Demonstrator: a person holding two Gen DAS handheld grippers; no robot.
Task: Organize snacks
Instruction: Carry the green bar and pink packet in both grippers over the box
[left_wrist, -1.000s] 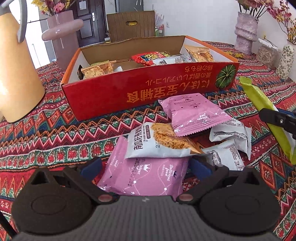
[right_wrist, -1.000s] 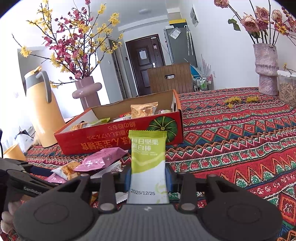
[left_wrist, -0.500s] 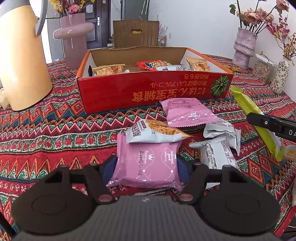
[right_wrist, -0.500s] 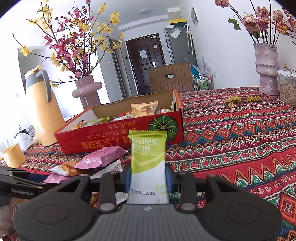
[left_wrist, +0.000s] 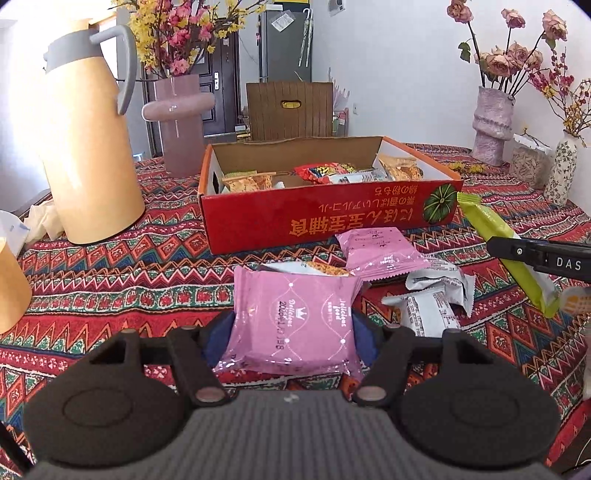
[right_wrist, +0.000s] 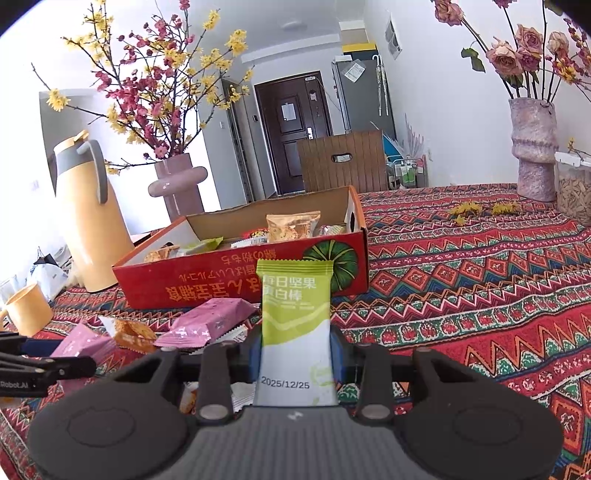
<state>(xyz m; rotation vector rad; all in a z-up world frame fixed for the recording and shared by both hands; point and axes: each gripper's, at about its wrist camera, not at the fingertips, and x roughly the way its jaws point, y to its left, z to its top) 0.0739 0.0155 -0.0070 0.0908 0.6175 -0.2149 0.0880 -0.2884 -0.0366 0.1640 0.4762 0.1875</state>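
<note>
A glossy pink foil snack packet (left_wrist: 295, 317), pillow-shaped with crimped ends and white printed lettering, is pinched between the jaws of the left gripper (left_wrist: 293, 328) and is carried clear of the tabletop (left_wrist: 110, 288), which is covered by a woven cloth in red, green and blue zigzag bands. A slim green-and-white snack bar wrapper (right_wrist: 295, 325), matte plastic with a serrated top edge and a printed date, is clamped upright between the jaws of the right gripper (right_wrist: 295, 350). Just behind both, a long, shallow red cardboard box (left_wrist: 325, 210) with a green pumpkin print is seen standing open, with several crinkled packets lying inside. Between the box and the grippers, loose packets are scattered: a second pink packet (left_wrist: 380, 251), two silver-white foil packets (left_wrist: 436, 295) and an orange-printed one partly hidden. A smooth yellow jug with a grey handle (left_wrist: 85, 147) is stood left of the box.
</note>
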